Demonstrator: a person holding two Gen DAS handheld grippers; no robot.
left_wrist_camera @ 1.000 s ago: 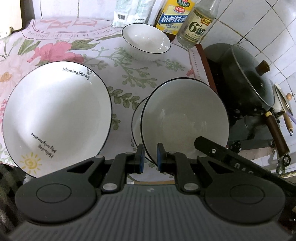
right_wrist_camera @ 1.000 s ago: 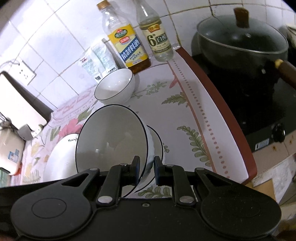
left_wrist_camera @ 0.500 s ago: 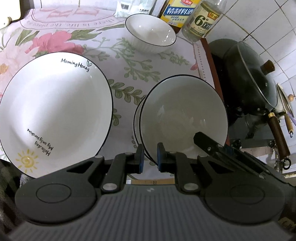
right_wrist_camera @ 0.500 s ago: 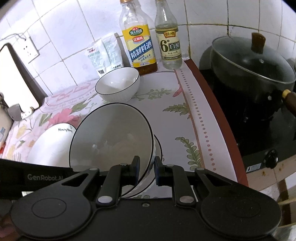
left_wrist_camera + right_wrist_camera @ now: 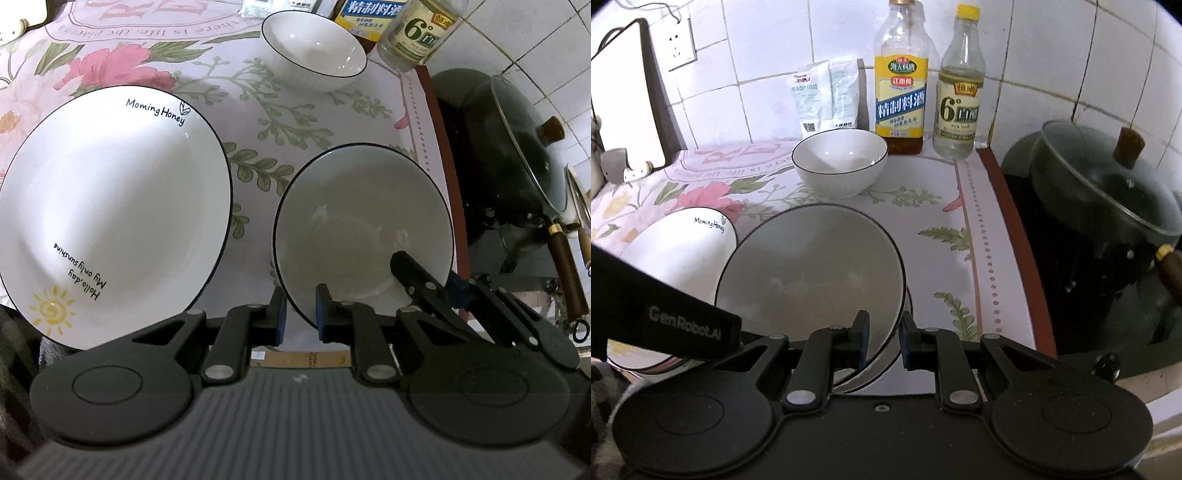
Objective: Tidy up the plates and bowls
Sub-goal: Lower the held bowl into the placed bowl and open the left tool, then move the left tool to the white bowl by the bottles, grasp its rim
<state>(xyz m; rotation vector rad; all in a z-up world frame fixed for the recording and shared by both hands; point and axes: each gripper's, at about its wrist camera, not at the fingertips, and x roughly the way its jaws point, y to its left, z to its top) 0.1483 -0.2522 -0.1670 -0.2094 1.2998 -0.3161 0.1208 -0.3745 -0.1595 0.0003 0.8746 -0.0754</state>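
Evidently the held bowl (image 5: 812,273) has come down over the last second. It stood steeply tilted above the lower bowl (image 5: 871,380); it now sits almost level inside it, with only a sliver of the lower rim showing beneath.

- The right gripper (image 5: 883,338) has its jaws clamped on the near wall of the held bowl, one inside and one outside.
- The left gripper (image 5: 299,314) has its jaws narrowly apart. The bowl's rim shows through the gap, but they appear to hold nothing.
- Judgement: the nesting is all but done, and release is the step outstanding.
- The small bowl (image 5: 840,166), well beyond the jaws, remains unstacked.
- The plate (image 5: 110,206) lies on the tabletop (image 5: 942,229) left of the jaws.

Legible writing:
- Plate: "Morning Honey" and "Hello.day My only sunshine" (beside a yellow sun).
- Yellow-labelled bottle (image 5: 900,99): "精制料酒".
- Clear bottle (image 5: 958,107): "6°".
- Left gripper's body: "GenRobot.AI".
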